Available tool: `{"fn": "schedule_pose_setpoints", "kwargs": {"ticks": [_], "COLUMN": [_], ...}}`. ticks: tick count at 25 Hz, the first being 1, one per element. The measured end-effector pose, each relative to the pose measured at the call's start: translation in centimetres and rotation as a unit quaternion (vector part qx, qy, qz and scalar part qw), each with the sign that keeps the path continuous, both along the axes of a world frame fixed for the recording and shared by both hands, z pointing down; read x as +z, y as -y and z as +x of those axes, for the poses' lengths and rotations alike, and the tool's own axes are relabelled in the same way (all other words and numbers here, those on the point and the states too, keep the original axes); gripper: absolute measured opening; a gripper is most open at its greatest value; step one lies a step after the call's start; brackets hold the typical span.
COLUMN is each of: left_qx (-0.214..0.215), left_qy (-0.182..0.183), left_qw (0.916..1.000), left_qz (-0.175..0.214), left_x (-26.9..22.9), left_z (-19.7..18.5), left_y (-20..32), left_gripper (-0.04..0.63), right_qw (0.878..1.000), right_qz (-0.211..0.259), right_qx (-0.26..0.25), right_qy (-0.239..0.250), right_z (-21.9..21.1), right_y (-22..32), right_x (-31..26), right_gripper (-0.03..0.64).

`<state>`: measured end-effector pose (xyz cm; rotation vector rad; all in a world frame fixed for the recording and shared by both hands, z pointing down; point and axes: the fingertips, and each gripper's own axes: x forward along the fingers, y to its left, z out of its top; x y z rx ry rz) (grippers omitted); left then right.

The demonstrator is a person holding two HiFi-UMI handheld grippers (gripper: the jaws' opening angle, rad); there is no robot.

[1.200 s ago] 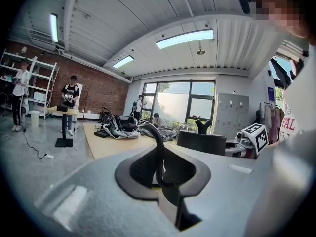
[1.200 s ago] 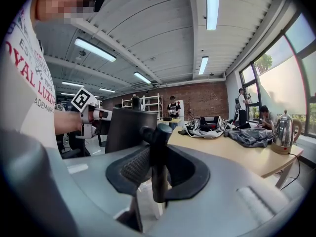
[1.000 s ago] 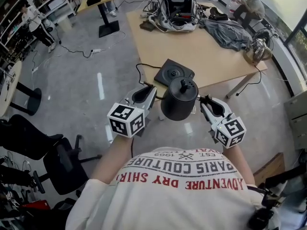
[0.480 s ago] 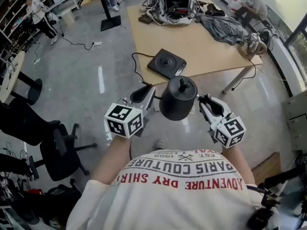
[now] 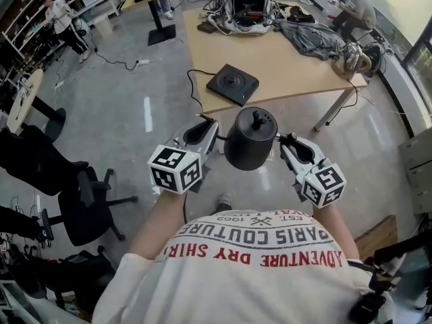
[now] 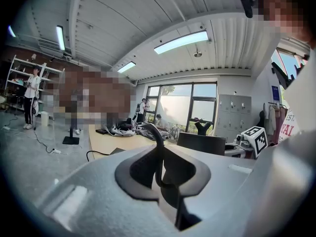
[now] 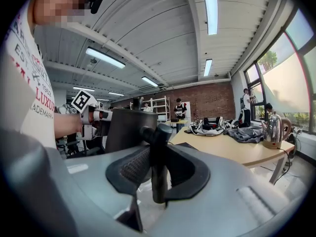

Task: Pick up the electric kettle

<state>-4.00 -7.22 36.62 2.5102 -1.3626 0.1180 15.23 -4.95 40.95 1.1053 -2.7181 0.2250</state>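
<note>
A black electric kettle (image 5: 251, 139) with a knobbed lid hangs in the air over the floor, carried between both grippers. My left gripper (image 5: 213, 132) is shut on its thin curved spout (image 6: 157, 135). My right gripper (image 5: 284, 142) is shut on its thick black handle (image 7: 158, 152). The left gripper view has the kettle body (image 6: 200, 143) just past the jaws; in the right gripper view the body (image 7: 129, 127) stands to the left of the handle. The kettle's black base (image 5: 232, 84) with its cord lies on the wooden table (image 5: 290, 66), apart from the kettle.
A steel kettle (image 5: 351, 58) stands at the table's right corner, with grey clothing (image 5: 317, 36) and a bag with cables (image 5: 248, 9) further back. A black office chair (image 5: 88, 211) stands on the floor at my left. People are at the far shelves and window.
Both grippers and the kettle have drawn back from the table together; the table and base now sit farther up in the head view. The grips are unchanged.
</note>
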Motion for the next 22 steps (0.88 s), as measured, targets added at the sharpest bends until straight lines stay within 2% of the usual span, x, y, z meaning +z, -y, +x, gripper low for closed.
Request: {"fn": "schedule_pose_setpoints", "kwargs": {"ticks": [8,15,22], "left_qx": [0.005,0.004,0.008], "left_qy": [0.0,0.003,0.004], "left_qw": [1.0,1.0,0.9999], "left_qz": [0.002,0.003,0.007], "left_x": [-1.5,-1.4,-0.5], "left_z": [-0.6,3.1,1.6], "left_y": [-1.4,-2.7,-3.1], "left_gripper": [0.038,0.038,0.038], "right_qw": [1.0,1.0,1.0], "right_qz": [0.004,0.003,0.007], "right_qx": [0.004,0.005,0.01], "right_qy": [0.0,0.006,0.008], "right_z": [-0.6,3.0,1.6], "right_y": [-1.3,-2.5,-2.8], "right_x": [-1.5,-1.2,-0.4], "right_gripper": [0.097,0.097,0.097]}}
